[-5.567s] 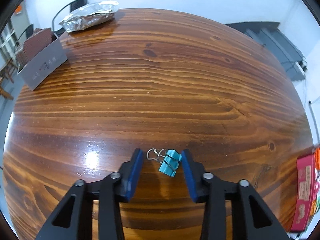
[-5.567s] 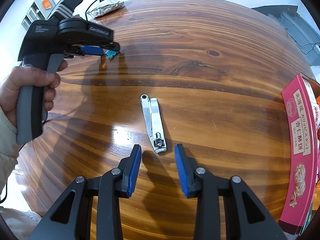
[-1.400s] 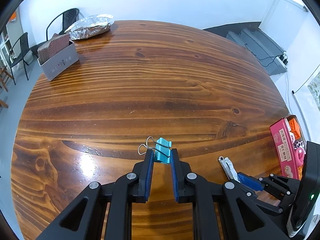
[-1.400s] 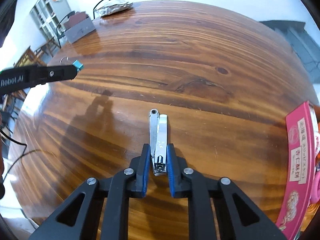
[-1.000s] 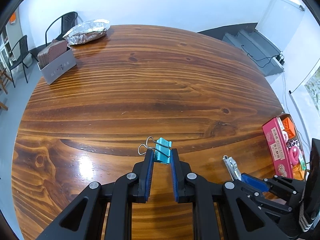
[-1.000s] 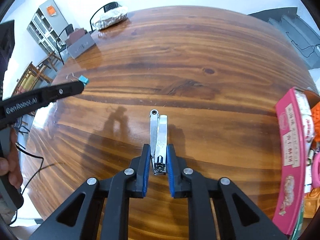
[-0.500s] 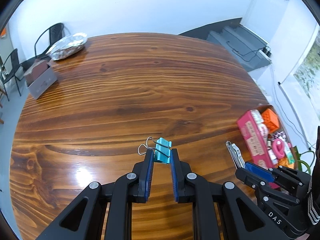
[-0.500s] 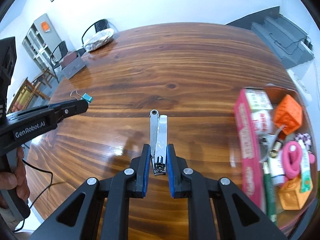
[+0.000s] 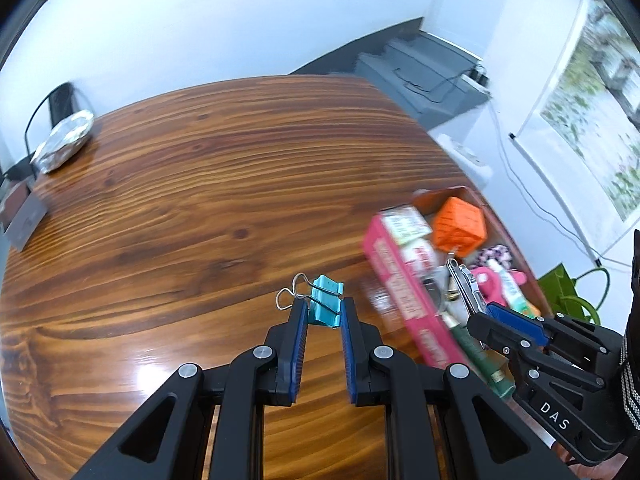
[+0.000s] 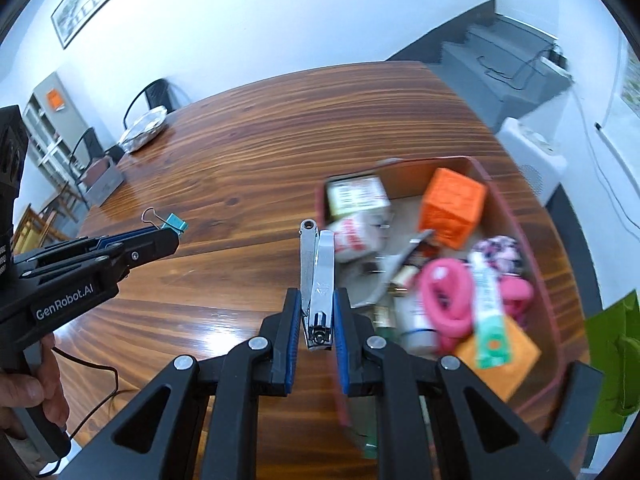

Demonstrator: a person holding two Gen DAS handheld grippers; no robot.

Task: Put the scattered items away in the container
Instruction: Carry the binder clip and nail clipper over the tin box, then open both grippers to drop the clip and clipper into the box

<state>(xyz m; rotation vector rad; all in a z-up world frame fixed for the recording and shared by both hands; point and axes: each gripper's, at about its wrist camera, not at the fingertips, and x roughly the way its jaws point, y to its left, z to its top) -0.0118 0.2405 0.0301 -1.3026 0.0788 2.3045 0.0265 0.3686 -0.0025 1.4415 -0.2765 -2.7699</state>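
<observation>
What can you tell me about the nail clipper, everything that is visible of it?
The nail clipper is shiny silver metal, a flat body with a lever hinged on top, slightly raised. The right gripper clamps its cutting end between blue pads; the rivet end points forward. It is held in the air near the container's near edge, touching nothing else.

We look through two fisheye cameras, each riding just behind its own jaws and facing forward and down over the wooden surface (image 9: pixel 224 184). In the left wrist view, the left gripper (image 9: pixel 323 314) fills the lower centre of the frame and the right gripper (image 9: pixel 490 314) enters at lower right. In the right wrist view, the left gripper shows at middle left. Both views share the pink container (image 9: pixel 404 300) at right, close below, and the foil packet (image 10: pixel 144 127) at upper left, far off.
</observation>
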